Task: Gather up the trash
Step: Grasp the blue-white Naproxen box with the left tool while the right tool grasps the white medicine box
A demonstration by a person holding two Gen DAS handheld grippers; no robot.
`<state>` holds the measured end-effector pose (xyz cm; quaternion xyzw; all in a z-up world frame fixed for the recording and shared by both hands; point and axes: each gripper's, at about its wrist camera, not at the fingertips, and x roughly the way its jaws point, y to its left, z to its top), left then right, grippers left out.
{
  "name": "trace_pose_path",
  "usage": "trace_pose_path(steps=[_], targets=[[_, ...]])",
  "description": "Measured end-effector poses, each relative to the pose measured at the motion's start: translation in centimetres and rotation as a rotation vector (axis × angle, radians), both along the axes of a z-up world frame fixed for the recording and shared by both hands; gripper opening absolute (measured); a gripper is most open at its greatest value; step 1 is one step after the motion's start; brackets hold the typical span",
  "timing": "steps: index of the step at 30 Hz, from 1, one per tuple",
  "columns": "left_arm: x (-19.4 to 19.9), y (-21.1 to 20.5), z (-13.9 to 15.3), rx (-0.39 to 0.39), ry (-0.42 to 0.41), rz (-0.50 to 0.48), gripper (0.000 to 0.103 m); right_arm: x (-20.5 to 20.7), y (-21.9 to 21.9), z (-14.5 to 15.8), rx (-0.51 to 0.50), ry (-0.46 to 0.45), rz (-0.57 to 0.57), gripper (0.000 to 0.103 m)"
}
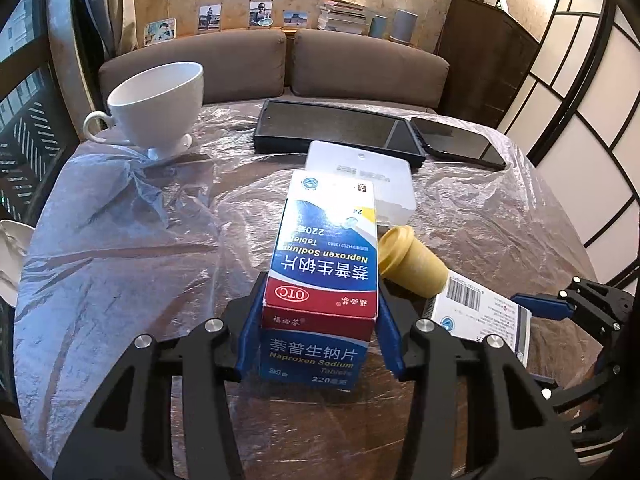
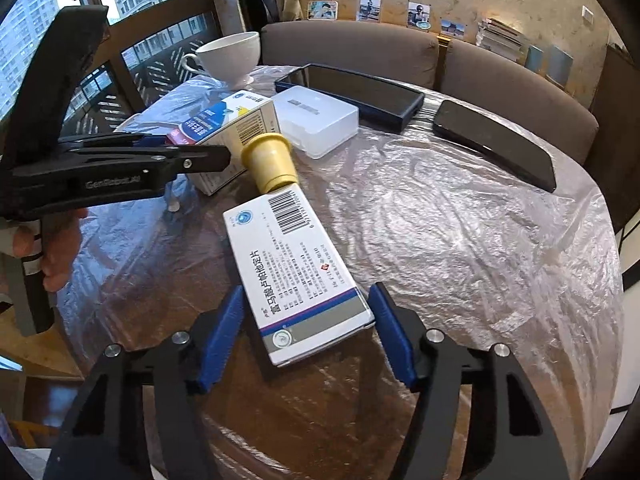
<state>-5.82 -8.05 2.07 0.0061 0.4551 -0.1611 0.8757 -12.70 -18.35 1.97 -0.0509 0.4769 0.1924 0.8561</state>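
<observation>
Left wrist view: the left gripper [image 1: 320, 336] is clamped on the Naproxen box [image 1: 326, 268], blue pads pressed against both of its sides, dead center in the lower half of the frame. Just right of it a small yellow cup [image 1: 412, 266] lies tipped over, touching a second medicine box [image 1: 482, 316] with a barcode at the right. Behind sits a white plastic case [image 1: 368, 178], then a black tray [image 1: 340, 130] and a dark phone [image 1: 456, 142]. A white teacup [image 1: 160, 104] stands at upper left on the plastic-covered table [image 1: 140, 240].

Right wrist view: the right gripper [image 2: 306, 332] is spread wide around the flat white medicine box [image 2: 288, 272], fingers either side, not squeezing it as far as I can see. The left gripper [image 2: 192, 156] comes in from the left edge, gripping the Naproxen box [image 2: 232, 128] mid-upper left, yellow cup [image 2: 270, 162] beside it.
</observation>
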Motion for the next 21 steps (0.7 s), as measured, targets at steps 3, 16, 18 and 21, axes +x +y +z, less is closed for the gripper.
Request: trace_pose_path(steps=[3, 16, 18, 21], targets=[[0.4, 0.1, -0.1, 0.006, 0.004, -0.004, 0.05, 0.3, 0.4, -0.1, -0.009, -0.004, 0.003, 0.066], [2.1, -0.4, -0.8, 0.04, 0.038, -0.034, 0.05, 2.3, 1.5, -0.1, -0.004, -0.008, -0.014, 0.064], [2.3, -0.6, -0.9, 0.043, 0.038, -0.04, 0.05, 2.2, 1.6, -0.1, -0.016, -0.016, -0.012, 0.056], [2.4, -0.6, -0.9, 0.048, 0.036, -0.047, 0.05, 2.0, 1.7, -0.1, -0.024, -0.024, -0.013, 0.055]])
